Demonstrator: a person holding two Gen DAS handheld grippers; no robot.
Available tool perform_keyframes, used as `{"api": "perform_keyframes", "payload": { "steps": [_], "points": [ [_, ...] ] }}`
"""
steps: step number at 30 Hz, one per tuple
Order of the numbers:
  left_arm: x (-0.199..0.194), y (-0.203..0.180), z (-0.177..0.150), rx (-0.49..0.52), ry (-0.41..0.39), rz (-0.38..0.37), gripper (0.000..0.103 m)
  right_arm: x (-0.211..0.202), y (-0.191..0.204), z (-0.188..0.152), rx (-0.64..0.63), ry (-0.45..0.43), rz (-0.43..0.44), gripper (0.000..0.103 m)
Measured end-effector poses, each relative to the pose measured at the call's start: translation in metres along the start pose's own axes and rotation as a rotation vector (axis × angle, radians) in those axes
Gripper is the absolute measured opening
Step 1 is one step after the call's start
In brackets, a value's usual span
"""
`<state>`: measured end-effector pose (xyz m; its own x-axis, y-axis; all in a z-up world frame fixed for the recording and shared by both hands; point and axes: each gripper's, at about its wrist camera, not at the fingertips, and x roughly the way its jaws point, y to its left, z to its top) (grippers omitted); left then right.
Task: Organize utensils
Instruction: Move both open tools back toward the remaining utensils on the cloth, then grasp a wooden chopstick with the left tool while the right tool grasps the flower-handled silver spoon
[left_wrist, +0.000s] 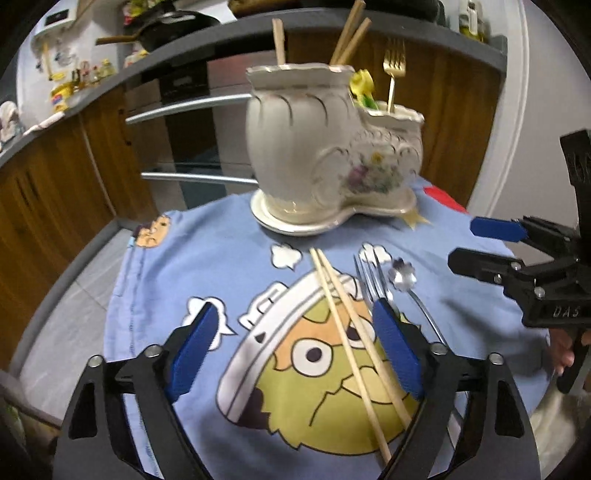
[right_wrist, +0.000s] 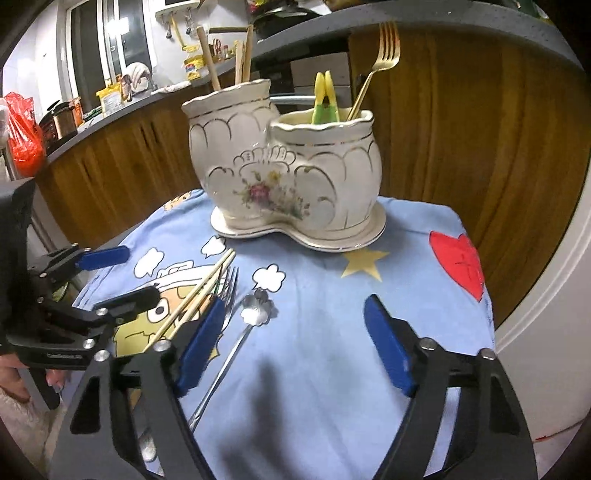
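Item 1: chopsticks (left_wrist: 351, 347), pair, loose on blue cartoon cloth (left_wrist: 155, 295) over worktop. Long axis runs from upper centre of left-wrist frame to lower right, tips toward holder. Seen framed by left gripper (left_wrist: 295, 347): nearer ends pass close by its right-hand blue pad, far ends lie ahead of the jaws. No pad contact is shown.

Item 2: silver fork (right_wrist: 229, 295), just right of chopsticks, roughly parallel, partly hidden behind a blue pad in both views.

Item 3: flower-bowl spoon (right_wrist: 258, 314), handle running to lower left of right-wrist frame. It lies just right of the right gripper's left-hand pad, inside the gap of right gripper (right_wrist: 291, 339), well off-centre.

Item 4: ceramic two-pot holder (right_wrist: 288, 166) on saucer, upper centre of both frames, beyond all loose utensils. Taller pot holds wooden sticks (left_wrist: 351, 33); lower pot holds gold fork (right_wrist: 384, 48) and a yellow-green item, kind unclear.

Grippers: both jaws stand fairly wide, nothing clamped.

Key relation (judged): chopsticks are nearest left gripper, spoon and fork nearest right. Chopstick axis runs oblique to the left jaw gap, so a wrist turn is prob. needed before closing. Spoon handle lies roughly along right gripper's pointing line; a sideways shift toward it is prob. needed.

Risk (judged): thin sticks may roll or split apart under pads.
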<state>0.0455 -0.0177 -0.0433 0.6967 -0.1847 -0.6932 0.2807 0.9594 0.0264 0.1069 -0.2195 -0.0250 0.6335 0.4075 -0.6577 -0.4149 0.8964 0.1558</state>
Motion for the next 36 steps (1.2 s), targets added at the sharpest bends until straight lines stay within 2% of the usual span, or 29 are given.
{"api": "perform_keyframes", "payload": {
  "steps": [4,6,9,13,16,18,23,25,26,27,31,36],
  "points": [
    [0.008,-0.003,-0.002,0.013,0.041,-0.012,0.074,0.003,0.002,-0.003,-0.014,0.041,0.037,0.061],
    [0.011,-0.006,-0.004,0.024,0.062,-0.021,0.063,0.004,0.006,-0.005,-0.032,0.065,0.058,0.056],
    [0.012,-0.008,-0.004,0.034,0.075,-0.045,0.052,0.006,0.011,-0.007,-0.054,0.095,0.084,0.045],
    [0.009,-0.013,-0.005,0.059,0.080,-0.074,0.045,0.010,0.019,-0.012,-0.078,0.149,0.145,0.043],
    [0.010,-0.017,-0.006,0.080,0.093,-0.073,0.036,0.013,0.028,-0.016,-0.121,0.177,0.152,0.041],
    [0.013,-0.017,-0.008,0.083,0.104,-0.075,0.035,0.014,0.033,-0.019,-0.138,0.190,0.153,0.041],
    [0.017,-0.022,-0.010,0.114,0.115,-0.063,0.032,0.017,0.044,-0.024,-0.210,0.199,0.116,0.040],
    [0.018,-0.024,-0.010,0.127,0.114,-0.074,0.020,0.018,0.045,-0.025,-0.236,0.193,0.089,0.024],
    [0.017,-0.025,-0.010,0.140,0.113,-0.075,0.011,0.019,0.043,-0.024,-0.240,0.191,0.090,0.020],
    [0.017,-0.026,-0.011,0.151,0.112,-0.073,0.008,0.019,0.041,-0.024,-0.239,0.191,0.096,0.012],
    [0.016,-0.021,-0.010,0.161,0.115,-0.076,0.006,0.018,0.036,-0.022,-0.271,0.190,0.085,0.008],
    [0.017,-0.006,-0.010,0.166,0.123,-0.008,0.005,0.014,0.026,-0.022,-0.366,0.197,-0.008,0.004]
  ]
}}
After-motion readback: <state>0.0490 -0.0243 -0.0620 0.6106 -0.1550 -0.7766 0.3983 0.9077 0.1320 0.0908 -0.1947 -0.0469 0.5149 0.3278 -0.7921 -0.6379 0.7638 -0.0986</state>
